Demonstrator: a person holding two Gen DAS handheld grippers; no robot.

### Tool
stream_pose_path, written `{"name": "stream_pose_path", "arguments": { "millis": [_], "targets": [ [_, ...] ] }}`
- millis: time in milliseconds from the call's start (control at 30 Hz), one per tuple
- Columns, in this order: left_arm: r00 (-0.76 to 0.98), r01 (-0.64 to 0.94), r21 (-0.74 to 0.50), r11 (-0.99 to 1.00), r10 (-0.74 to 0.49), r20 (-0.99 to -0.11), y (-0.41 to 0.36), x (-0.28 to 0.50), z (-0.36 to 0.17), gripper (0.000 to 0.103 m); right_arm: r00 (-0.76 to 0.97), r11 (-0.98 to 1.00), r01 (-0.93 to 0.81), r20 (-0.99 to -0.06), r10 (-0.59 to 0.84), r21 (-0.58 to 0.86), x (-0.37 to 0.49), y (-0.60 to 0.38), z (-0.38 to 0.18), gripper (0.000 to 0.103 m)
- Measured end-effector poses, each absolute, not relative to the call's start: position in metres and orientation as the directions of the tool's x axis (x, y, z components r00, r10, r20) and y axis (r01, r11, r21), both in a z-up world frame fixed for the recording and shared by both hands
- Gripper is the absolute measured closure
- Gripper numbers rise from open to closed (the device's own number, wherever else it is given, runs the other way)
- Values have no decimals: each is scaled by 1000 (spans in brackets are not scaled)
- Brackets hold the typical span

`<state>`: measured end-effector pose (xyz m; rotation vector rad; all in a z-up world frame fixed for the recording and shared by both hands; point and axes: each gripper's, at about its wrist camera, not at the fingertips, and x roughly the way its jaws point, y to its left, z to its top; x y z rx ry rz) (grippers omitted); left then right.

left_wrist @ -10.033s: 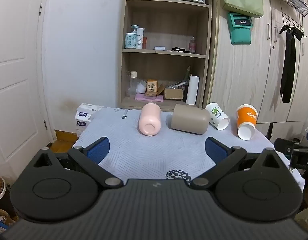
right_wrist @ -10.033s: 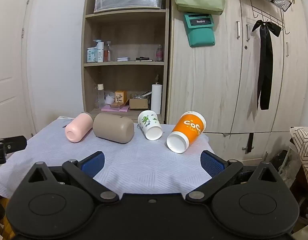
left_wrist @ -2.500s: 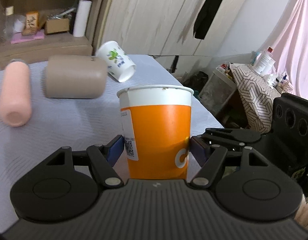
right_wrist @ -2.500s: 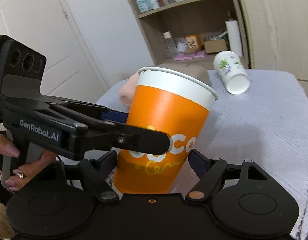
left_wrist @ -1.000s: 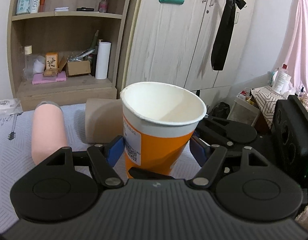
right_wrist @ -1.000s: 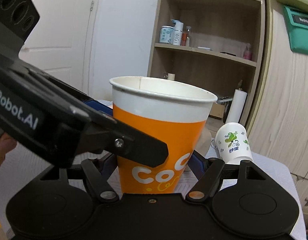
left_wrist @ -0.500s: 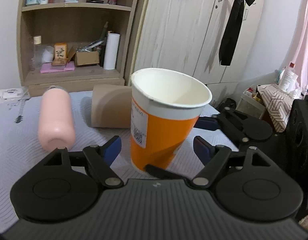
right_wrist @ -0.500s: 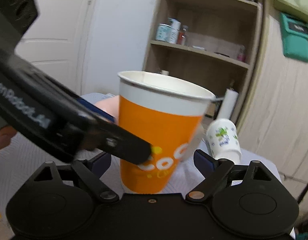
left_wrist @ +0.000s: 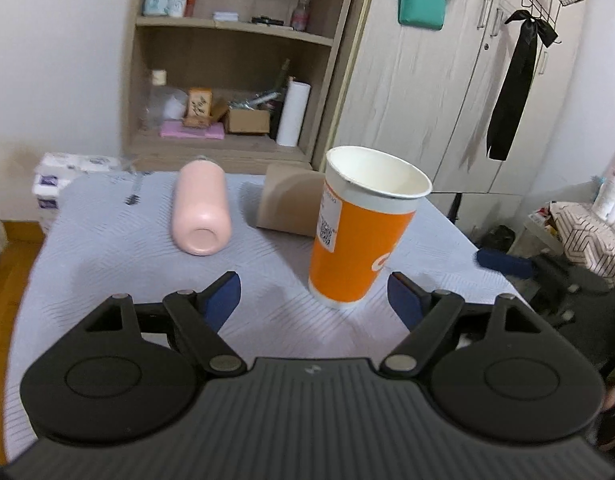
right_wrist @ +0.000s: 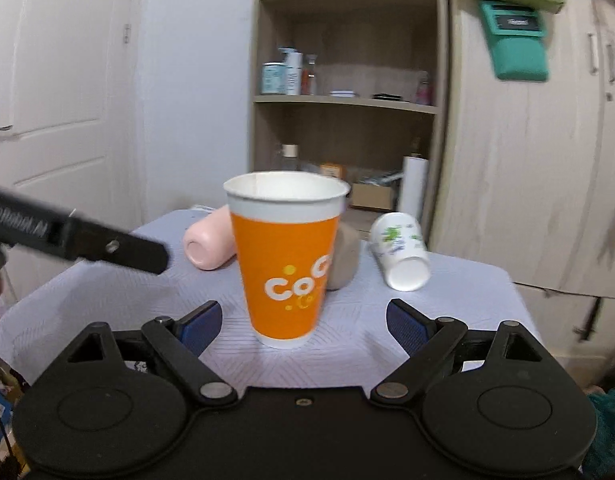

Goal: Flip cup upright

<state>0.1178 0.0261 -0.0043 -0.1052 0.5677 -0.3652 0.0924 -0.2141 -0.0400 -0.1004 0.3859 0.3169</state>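
Observation:
An orange paper cup (left_wrist: 361, 236) stands upright, mouth up, on the grey-clothed table (left_wrist: 107, 248); it also shows in the right wrist view (right_wrist: 285, 258). My left gripper (left_wrist: 313, 298) is open and empty, just short of the cup. My right gripper (right_wrist: 303, 320) is open and empty, also just short of it. A pink cup (left_wrist: 201, 212), a tan cup (left_wrist: 289, 208) and a white floral cup (right_wrist: 399, 256) lie on their sides behind.
The left gripper's finger (right_wrist: 107, 246) reaches in from the left in the right wrist view. A wooden shelf unit (left_wrist: 235, 64) and wardrobe doors (left_wrist: 447, 92) stand behind the table. Clutter sits on the floor to the right (left_wrist: 579, 224).
Both grippers have opened, let go of the orange cup and drawn back. The cup now stands alone on the table.

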Motion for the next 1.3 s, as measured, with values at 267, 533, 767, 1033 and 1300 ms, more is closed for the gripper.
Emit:
{"name": "stream_pose_path", "arguments": {
  "millis": [267,533,767,1033,1300],
  "targets": [
    [806,245,-144,959,-284,-519,26,72,14,21,912,981,-191,-377,163,-39,56,-221,-9,11],
    [820,161,-130,978,-206,-533,26,46,11,19,918,989,-146,-371,138,8,34,-222,0,11],
    [838,108,-85,990,-137,-528,26,37,11,14,928,993,-117,-356,115,16,21,-217,4,1],
    [858,85,-89,992,-118,-499,32,31,17,3,925,995,-96,-371,88,-3,20,-213,1,0],
    [861,69,-73,995,-97,-499,32,30,16,1,916,999,-48,-399,47,7,22,-215,-1,0]
  ]
}}
